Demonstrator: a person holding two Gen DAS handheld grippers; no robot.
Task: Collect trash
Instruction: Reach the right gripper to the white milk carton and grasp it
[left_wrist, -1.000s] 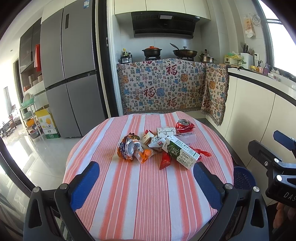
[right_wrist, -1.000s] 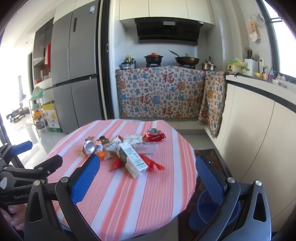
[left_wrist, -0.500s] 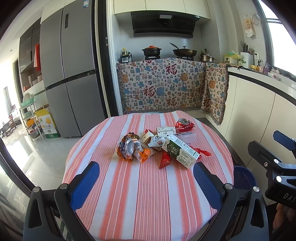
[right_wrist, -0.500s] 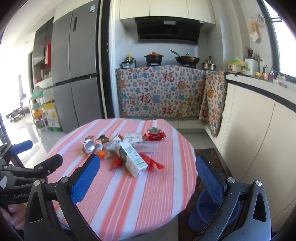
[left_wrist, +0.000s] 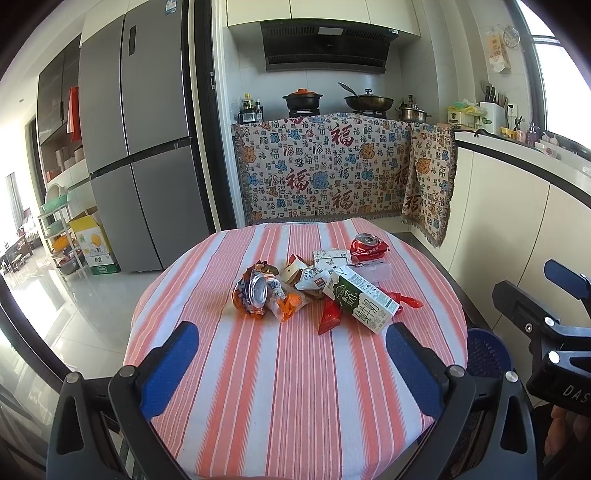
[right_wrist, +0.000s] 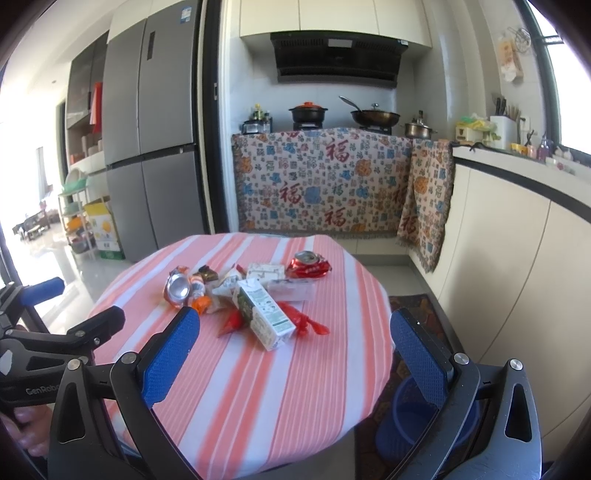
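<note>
Both tools, left tool (left_wrist: 290, 341) and right tool (right_wrist: 293, 334), spread wide, empty, short of the trash pile (left_wrist: 314, 286) mid table (left_wrist: 280, 398). Blue bin (right_wrist: 406, 413) on floor beside table.

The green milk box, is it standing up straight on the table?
No, the green milk box lies flat on its side on the striped tablecloth, among the other trash.

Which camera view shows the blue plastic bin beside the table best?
The right wrist view: the blue plastic bin shows its open rim and wall on the floor, below the striped table's edge. The left wrist view shows only its perforated upper part, behind that gripper's frame.
</note>
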